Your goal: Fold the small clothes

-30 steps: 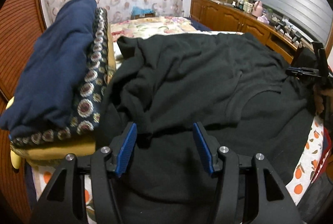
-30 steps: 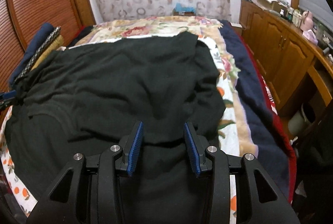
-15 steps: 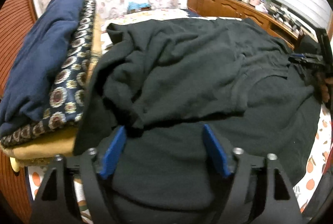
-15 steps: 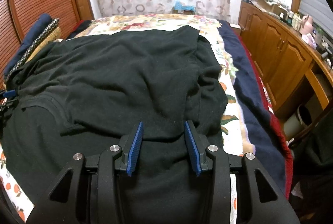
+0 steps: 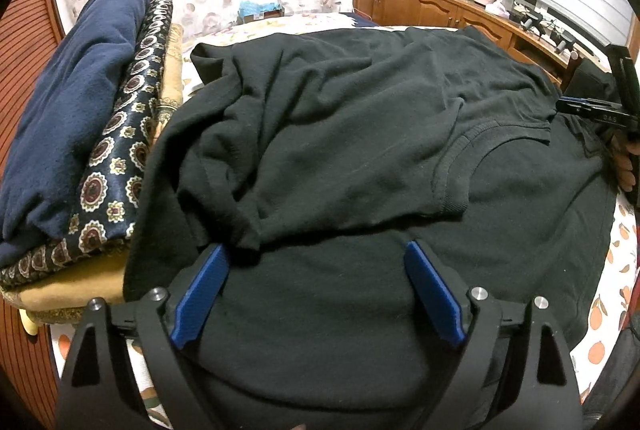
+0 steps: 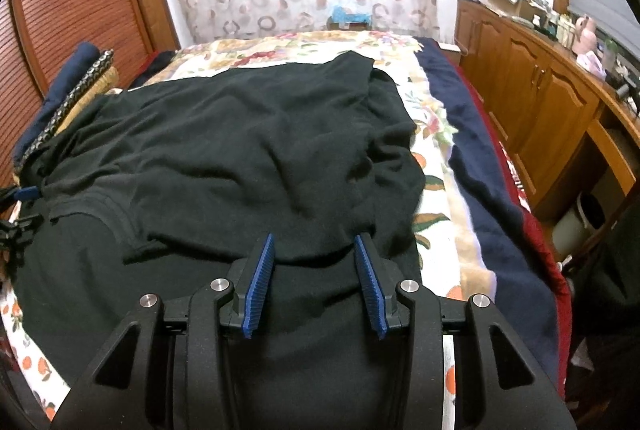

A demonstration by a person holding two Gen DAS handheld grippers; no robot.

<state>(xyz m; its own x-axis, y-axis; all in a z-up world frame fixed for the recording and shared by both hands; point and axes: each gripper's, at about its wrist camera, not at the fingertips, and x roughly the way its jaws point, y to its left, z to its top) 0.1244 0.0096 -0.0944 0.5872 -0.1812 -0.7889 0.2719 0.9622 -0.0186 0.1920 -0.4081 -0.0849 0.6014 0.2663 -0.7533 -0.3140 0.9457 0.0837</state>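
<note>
One black shirt (image 5: 360, 134) is lying folded, long axis left-right. Left gripper (image 5: 316, 262), just widened, is gaping empty; right gripper (image 6: 314, 250) is half-open, gripping nothing.

The only lettering that I can see is on the right gripper (image 5: 600, 110) at the right edge of the left wrist view. There, small pale characters stand on its black body. They look like "DAS" or "0AS", but they are too small to read with certainty. On the black garment (image 5: 340, 134), on the bedding and on the things upon the wooden cabinet (image 6: 540, 86), no text can be read.
</note>
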